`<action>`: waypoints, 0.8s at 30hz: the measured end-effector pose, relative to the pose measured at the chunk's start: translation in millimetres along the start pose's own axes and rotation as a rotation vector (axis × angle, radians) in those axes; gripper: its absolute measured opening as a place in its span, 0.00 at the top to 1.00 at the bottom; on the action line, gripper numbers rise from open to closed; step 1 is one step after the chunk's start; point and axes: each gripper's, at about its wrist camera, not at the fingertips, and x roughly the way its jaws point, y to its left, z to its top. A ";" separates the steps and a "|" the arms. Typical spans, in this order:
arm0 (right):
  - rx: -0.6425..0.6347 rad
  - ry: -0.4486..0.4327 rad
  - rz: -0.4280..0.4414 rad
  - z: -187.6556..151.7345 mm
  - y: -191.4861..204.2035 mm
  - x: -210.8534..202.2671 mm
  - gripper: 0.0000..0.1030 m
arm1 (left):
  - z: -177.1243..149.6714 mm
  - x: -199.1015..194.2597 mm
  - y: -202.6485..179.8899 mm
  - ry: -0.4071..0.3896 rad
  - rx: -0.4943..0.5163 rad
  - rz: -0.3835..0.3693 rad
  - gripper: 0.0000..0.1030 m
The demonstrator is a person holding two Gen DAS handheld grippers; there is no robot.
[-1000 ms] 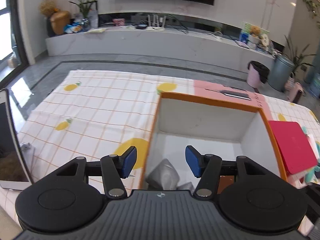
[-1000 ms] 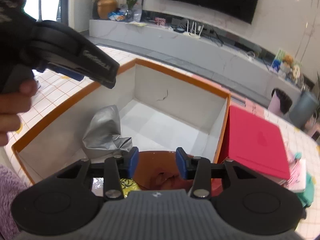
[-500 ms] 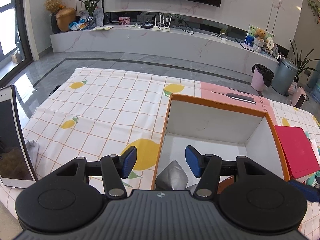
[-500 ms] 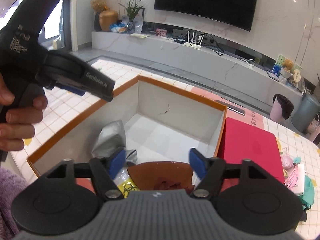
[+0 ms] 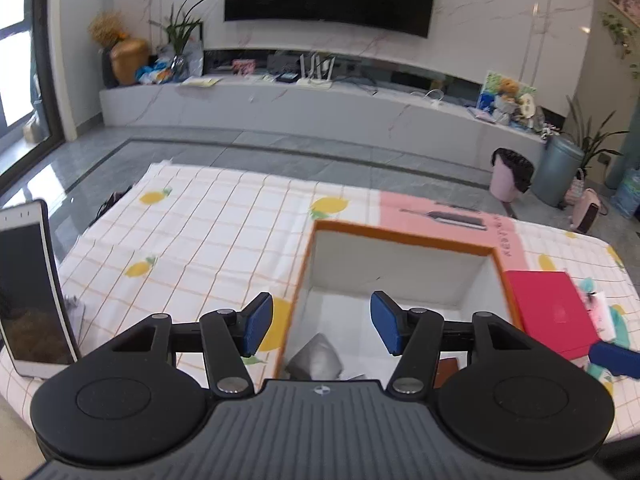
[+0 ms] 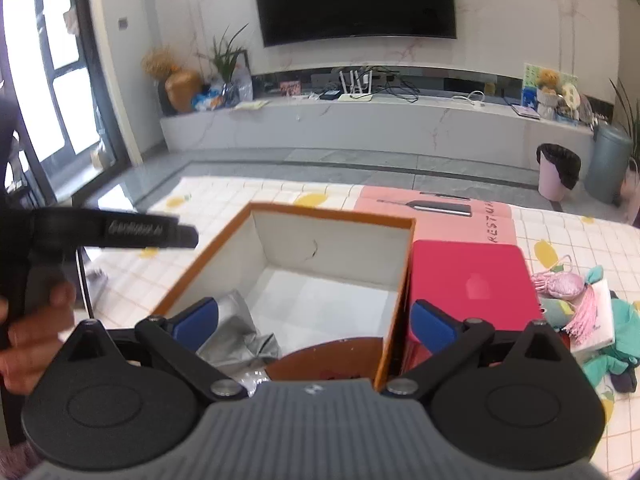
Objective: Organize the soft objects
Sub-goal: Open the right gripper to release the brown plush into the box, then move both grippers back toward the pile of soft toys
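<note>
The right tool (image 6: 314,322) hangs above the orange-rimmed box (image 6: 332,211), its jaws opening wide with nothing gripped. Below and between them, in the box, lie a brown soft item (image 6: 332,356) and a grey pouch (image 6: 236,336). The left tool (image 5: 322,324) is open and empty above the box's left wall, the pouch beneath it.

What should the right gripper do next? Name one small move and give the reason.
Probably swing the right gripper right, toward the soft toys beyond the red box. Its jaws are opening with nothing between them; the brown item lies below them in the orange box beside the grey pouch, while the toys lie on the cloth, unsorted.
</note>
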 end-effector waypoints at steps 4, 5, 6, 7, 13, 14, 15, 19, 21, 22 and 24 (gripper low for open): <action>0.055 -0.032 -0.008 16.2 -20.2 -17.5 0.03 | 2.8 -19.1 -9.4 -0.044 0.015 -0.019 0.35; 0.069 -0.040 -0.013 20.5 -27.0 -22.6 0.03 | 3.5 -23.7 -12.7 -0.047 0.023 -0.028 0.35; 0.083 -0.045 -0.015 24.8 -34.8 -27.8 0.03 | 4.3 -27.1 -15.6 -0.049 0.033 -0.038 0.35; 0.099 -0.047 -0.013 29.7 -43.9 -32.8 0.03 | 4.8 -31.6 -19.7 -0.054 0.047 -0.052 0.35; 0.213 -0.066 -0.024 60.1 -109.4 -67.9 0.03 | 5.9 -57.7 -55.4 -0.112 0.107 -0.108 0.35; 0.242 -0.065 -0.008 63.6 -122.7 -73.0 0.02 | 5.7 -61.1 -63.9 -0.121 0.122 -0.117 0.35; 0.268 -0.064 -0.001 66.8 -136.1 -77.7 0.02 | 5.3 -63.0 -72.1 -0.125 0.131 -0.121 0.35; 0.305 -0.074 -0.086 73.6 -183.5 -91.0 0.02 | -0.6 -66.5 -110.0 -0.147 0.128 -0.158 0.33; 0.320 -0.075 -0.133 74.6 -208.3 -93.2 0.02 | -4.6 -63.9 -131.5 -0.135 0.143 -0.183 0.33; 0.325 -0.077 -0.148 74.0 -220.8 -93.0 0.02 | -7.9 -62.4 -141.8 -0.128 0.160 -0.196 0.32; 0.351 -0.074 -0.183 70.7 -246.8 -89.7 0.02 | -15.7 -58.4 -165.3 -0.125 0.202 -0.223 0.32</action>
